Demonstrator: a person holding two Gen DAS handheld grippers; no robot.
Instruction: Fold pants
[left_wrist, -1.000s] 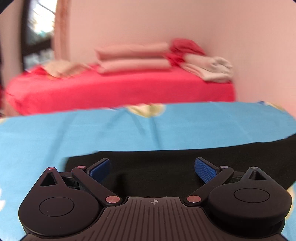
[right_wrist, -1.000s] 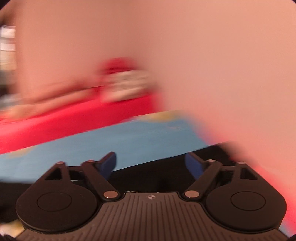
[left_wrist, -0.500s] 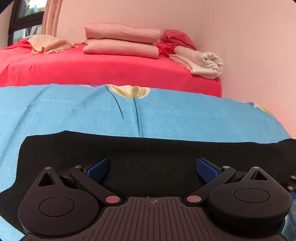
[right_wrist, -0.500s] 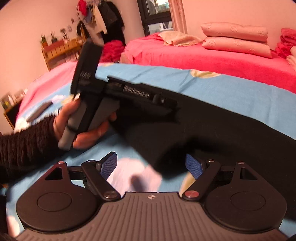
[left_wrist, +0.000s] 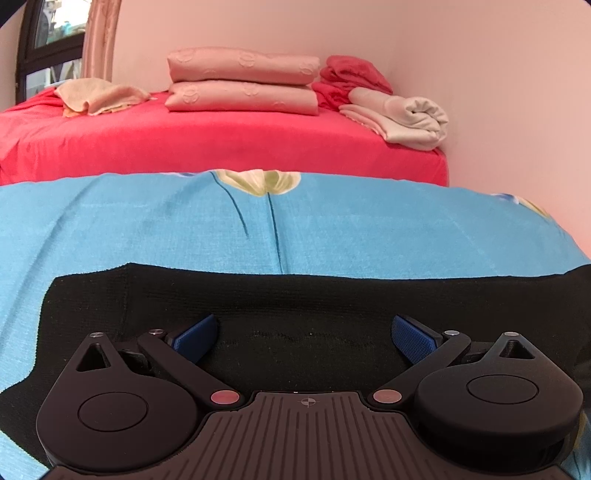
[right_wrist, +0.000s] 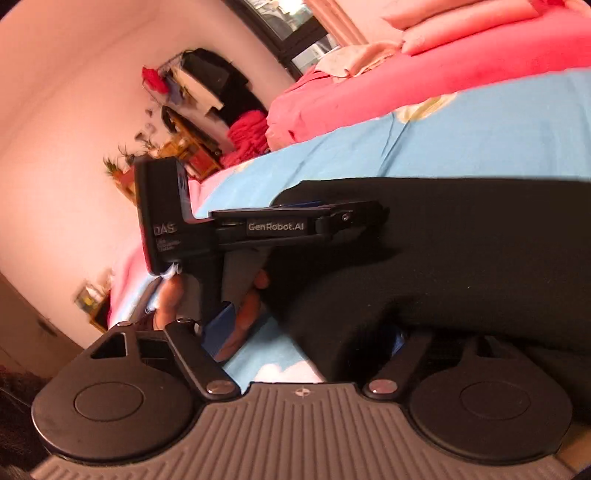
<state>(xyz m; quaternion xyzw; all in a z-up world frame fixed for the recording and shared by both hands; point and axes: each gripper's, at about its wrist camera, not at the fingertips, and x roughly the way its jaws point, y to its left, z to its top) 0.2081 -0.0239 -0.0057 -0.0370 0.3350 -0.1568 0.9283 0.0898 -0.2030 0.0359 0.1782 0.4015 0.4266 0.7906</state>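
Black pants (left_wrist: 295, 306) lay flat across blue floral bedspread (left_wrist: 184, 229), directly under left gripper (left_wrist: 304, 334) — blue pads spread wide, gripping nothing. Right gripper (right_wrist: 310, 332) hovered low at pants' edge, fingers apart; one pad hidden behind dark fabric, so contact could not be judged. Left hand (right_wrist: 236, 314) held its tool from below. Behind — red bed (left_wrist: 221, 144), stacked pink pillows (left_wrist: 242, 85), folded towels (left_wrist: 402, 118), pink wall (left_wrist: 498, 92).

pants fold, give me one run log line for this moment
step: pre-grasp | left gripper: open, low over black pants | right gripper: open at pants edge | pants: flat on blue sheet
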